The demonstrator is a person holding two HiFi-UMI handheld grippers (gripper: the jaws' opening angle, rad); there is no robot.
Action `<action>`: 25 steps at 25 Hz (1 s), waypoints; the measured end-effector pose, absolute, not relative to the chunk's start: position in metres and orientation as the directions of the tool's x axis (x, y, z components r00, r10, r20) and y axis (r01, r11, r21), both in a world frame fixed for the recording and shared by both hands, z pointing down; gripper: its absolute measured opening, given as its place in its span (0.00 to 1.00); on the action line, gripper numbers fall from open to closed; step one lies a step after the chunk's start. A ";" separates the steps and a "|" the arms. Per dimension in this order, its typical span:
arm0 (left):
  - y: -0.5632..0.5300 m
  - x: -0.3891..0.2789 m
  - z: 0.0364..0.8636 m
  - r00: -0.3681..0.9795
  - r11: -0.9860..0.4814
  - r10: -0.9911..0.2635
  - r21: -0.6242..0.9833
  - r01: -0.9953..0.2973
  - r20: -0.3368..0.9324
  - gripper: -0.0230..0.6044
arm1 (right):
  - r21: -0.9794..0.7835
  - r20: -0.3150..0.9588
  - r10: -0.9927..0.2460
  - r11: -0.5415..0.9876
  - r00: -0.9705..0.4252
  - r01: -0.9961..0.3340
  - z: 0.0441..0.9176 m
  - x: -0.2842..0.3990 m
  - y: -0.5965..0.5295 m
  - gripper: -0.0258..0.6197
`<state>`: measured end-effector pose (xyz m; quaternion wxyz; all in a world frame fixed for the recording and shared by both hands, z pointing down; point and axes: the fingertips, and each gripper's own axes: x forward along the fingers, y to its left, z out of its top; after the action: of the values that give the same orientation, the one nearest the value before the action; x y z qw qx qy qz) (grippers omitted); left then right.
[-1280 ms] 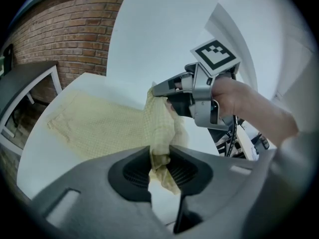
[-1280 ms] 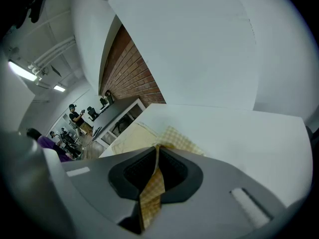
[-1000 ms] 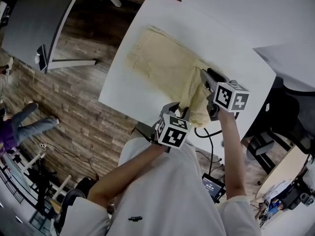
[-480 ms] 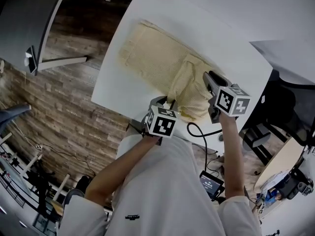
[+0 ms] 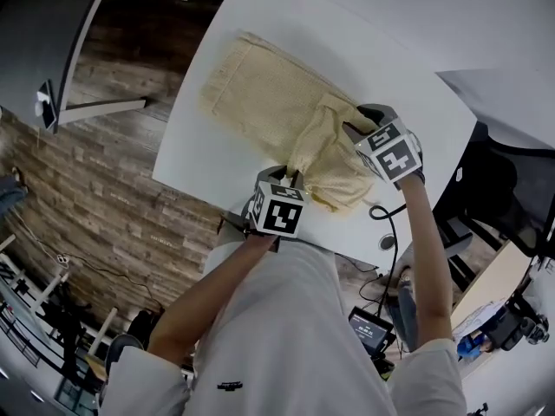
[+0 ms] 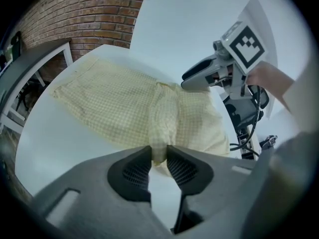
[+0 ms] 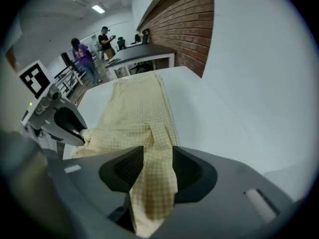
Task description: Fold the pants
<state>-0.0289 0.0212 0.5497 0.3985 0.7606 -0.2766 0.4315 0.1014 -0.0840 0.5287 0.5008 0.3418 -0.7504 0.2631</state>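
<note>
1. The pale yellow checked pants (image 5: 260, 102) lay on the white worktop (image 5: 204, 159), spread flat toward the worktop's far end and bunched up at its near edge.
2. The left gripper (image 6: 158, 154), over the worktop's near edge, had its fingers (image 6: 130, 171) just closing; they pinched a narrow fold of the pants.
3. The right gripper (image 7: 157, 156), above the worktop near that same edge, had its fingers (image 7: 193, 171) just opening; they stood apart, a loose strip of the pants hanging between them.
</note>
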 end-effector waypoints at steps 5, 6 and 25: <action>0.021 -0.029 0.550 0.478 -0.529 -0.085 0.367 -0.765 0.874 0.19 | -0.055 0.948 -0.170 0.746 -0.270 -0.664 0.549 0.078 -0.104 0.36; 0.022 -0.030 0.550 0.478 -0.528 -0.087 0.366 -0.766 0.874 0.19 | -0.077 0.950 -0.143 0.754 -0.278 -0.652 0.554 0.072 -0.105 0.35; -0.023 -0.050 0.538 0.481 -0.527 -0.200 0.320 -0.787 0.854 0.46 | 0.027 0.925 -0.299 0.665 -0.233 -0.746 0.519 0.096 -0.118 0.24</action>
<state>-0.0503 -0.0229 0.5379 0.3684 0.7776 -0.3173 0.3987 0.0963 -0.1178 0.5190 0.5134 0.3464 -0.7543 0.2178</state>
